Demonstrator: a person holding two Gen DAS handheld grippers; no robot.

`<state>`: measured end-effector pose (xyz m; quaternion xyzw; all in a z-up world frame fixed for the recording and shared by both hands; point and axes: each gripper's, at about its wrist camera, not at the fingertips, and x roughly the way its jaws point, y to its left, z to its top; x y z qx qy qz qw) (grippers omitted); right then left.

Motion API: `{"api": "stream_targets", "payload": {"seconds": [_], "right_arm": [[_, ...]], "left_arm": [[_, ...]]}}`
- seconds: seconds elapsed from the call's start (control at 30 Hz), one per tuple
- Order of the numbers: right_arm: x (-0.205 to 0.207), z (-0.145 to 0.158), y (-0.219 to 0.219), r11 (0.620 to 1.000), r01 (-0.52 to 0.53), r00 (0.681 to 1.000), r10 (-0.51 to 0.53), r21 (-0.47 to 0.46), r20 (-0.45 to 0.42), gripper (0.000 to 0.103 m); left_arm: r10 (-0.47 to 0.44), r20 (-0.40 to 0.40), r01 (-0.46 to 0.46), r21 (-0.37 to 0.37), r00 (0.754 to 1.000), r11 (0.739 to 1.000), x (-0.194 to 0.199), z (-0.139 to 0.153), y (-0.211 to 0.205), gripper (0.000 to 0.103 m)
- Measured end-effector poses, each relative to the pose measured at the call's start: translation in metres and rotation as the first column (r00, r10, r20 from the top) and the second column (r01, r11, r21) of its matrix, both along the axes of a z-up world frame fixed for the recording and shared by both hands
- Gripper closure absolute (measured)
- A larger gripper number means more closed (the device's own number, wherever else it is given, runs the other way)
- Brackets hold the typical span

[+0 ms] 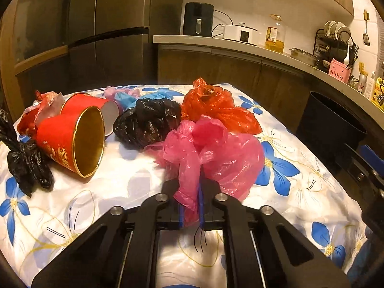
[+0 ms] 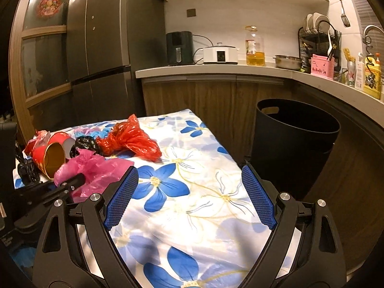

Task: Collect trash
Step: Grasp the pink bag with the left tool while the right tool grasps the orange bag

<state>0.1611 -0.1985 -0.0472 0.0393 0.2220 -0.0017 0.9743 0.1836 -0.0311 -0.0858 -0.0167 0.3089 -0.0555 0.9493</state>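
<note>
A table under a white cloth with blue flowers (image 2: 182,192) fills both views, and a black bin (image 2: 295,144) stands on the floor just beside its far right edge. The trash lies bunched on the table's left part: a pink plastic bag (image 1: 216,153), a red plastic bag (image 1: 216,108), a black bag (image 1: 148,122) and two tipped red paper cups (image 1: 69,141). The left gripper (image 1: 190,187) is pinched tight on a fold of the pink bag. The right gripper (image 2: 189,184) hangs wide over bare cloth, holding nothing.
</note>
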Motion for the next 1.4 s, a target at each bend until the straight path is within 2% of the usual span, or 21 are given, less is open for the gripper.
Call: {"api": "stream_targets", "payload": {"seconds": [0.07,0.27,0.43,0.63,0.83,0.9,1.0,1.07,1.1,1.17,1.2,1.27,1.33,1.4], "right_arm": [[0.006,-0.001,0.004,1.0,-0.015,1.0,0.015,-0.002,0.007,0.016],[0.037,0.0,0.014,0.998,-0.054,0.998,0.053,0.026,0.024,0.016],[0.073,-0.002,0.031,0.992,-0.114,0.993,0.113,0.05,0.025,0.016],[0.122,-0.001,0.058,0.983,-0.17,0.985,0.171,0.075,0.003,0.016],[0.16,-0.013,0.081,0.975,-0.21,0.973,0.215,0.068,-0.077,0.017],[0.167,-0.018,0.085,0.973,-0.22,0.969,0.227,0.071,-0.098,0.021],[0.172,-0.024,0.09,0.968,-0.244,0.96,0.251,0.067,-0.124,0.034],[0.17,-0.024,0.092,0.966,-0.252,0.959,0.257,0.057,-0.122,0.049],[0.169,-0.024,0.093,0.965,-0.257,0.958,0.262,0.053,-0.119,0.053],[0.168,-0.024,0.095,0.962,-0.268,0.955,0.272,0.048,-0.119,0.07],[0.167,-0.025,0.096,0.961,-0.274,0.953,0.277,0.043,-0.122,0.072],[0.163,-0.024,0.097,0.959,-0.28,0.952,0.283,0.04,-0.116,0.084],[0.16,-0.021,0.095,0.96,-0.278,0.954,0.281,0.042,-0.107,0.091],[0.152,-0.017,0.089,0.961,-0.271,0.957,0.275,0.053,-0.093,0.093]], "left_arm": [[0.004,0.013,-0.004,-0.006,1.0,1.0,-0.003,0.002,0.001,0.1],[0.023,0.1,-0.02,-0.039,0.995,0.999,-0.027,0.021,0.015,0.101],[0.065,0.136,-0.057,-0.063,0.988,0.996,-0.037,0.034,0.032,0.101],[0.112,0.141,-0.103,-0.069,0.984,0.992,-0.034,0.038,0.047,0.101],[0.153,0.128,-0.143,-0.084,0.98,0.986,-0.028,0.037,0.062,0.101],[0.156,0.13,-0.145,-0.087,0.979,0.985,-0.029,0.037,0.064,0.101],[0.155,0.125,-0.143,-0.094,0.98,0.985,-0.027,0.037,0.067,0.101],[0.152,0.117,-0.141,-0.097,0.982,0.985,-0.025,0.035,0.068,0.101],[0.151,0.115,-0.14,-0.098,0.982,0.985,-0.025,0.035,0.068,0.101],[0.152,0.114,-0.141,-0.099,0.982,0.985,-0.025,0.035,0.068,0.101],[0.152,0.114,-0.141,-0.1,0.982,0.985,-0.025,0.036,0.068,0.101],[0.154,0.115,-0.143,-0.098,0.981,0.985,-0.025,0.037,0.069,0.101],[0.157,0.112,-0.146,-0.102,0.981,0.984,-0.024,0.037,0.07,0.101],[0.159,0.11,-0.148,-0.105,0.981,0.983,-0.026,0.038,0.07,0.101]]}}
